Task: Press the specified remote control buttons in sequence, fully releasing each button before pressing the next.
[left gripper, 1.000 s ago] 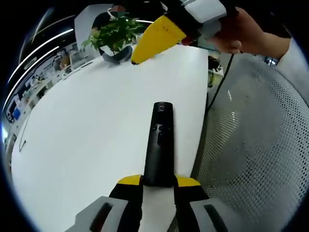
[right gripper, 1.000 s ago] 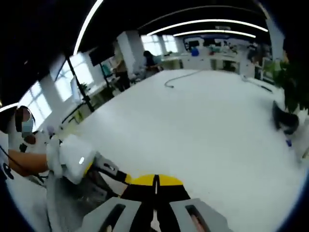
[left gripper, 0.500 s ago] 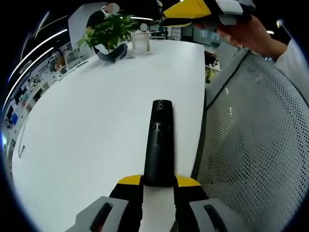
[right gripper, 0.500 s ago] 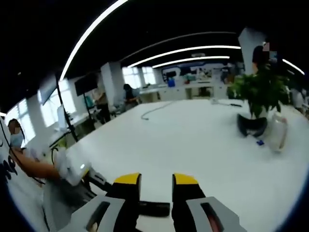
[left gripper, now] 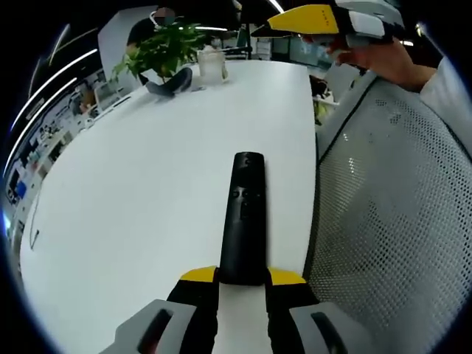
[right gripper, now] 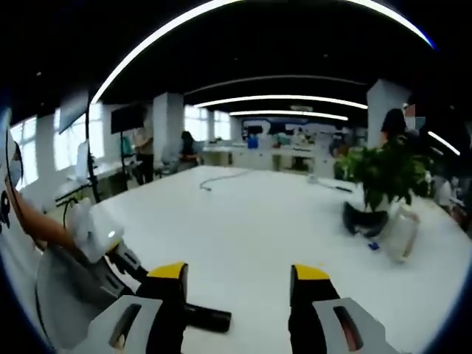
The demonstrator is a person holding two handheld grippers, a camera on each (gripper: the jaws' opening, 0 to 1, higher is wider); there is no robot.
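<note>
Now right tongs (right gripper: 239, 276) wider apart, seemingly empty; left tongs (left gripper: 241, 276) still clamped on black remote (left gripper: 244, 217).

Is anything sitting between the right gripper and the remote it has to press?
Nothing visible does. The remote control lies on bare white table, its near end between the left gripper's jaws. The right gripper hangs open above the table, with open air between it and the remote. The potted plant stands far off.

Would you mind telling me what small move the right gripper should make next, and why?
Probably lower the right gripper toward the remote control: its jaws stand open above the white table, while the left gripper is shut on the remote's near end.
</note>
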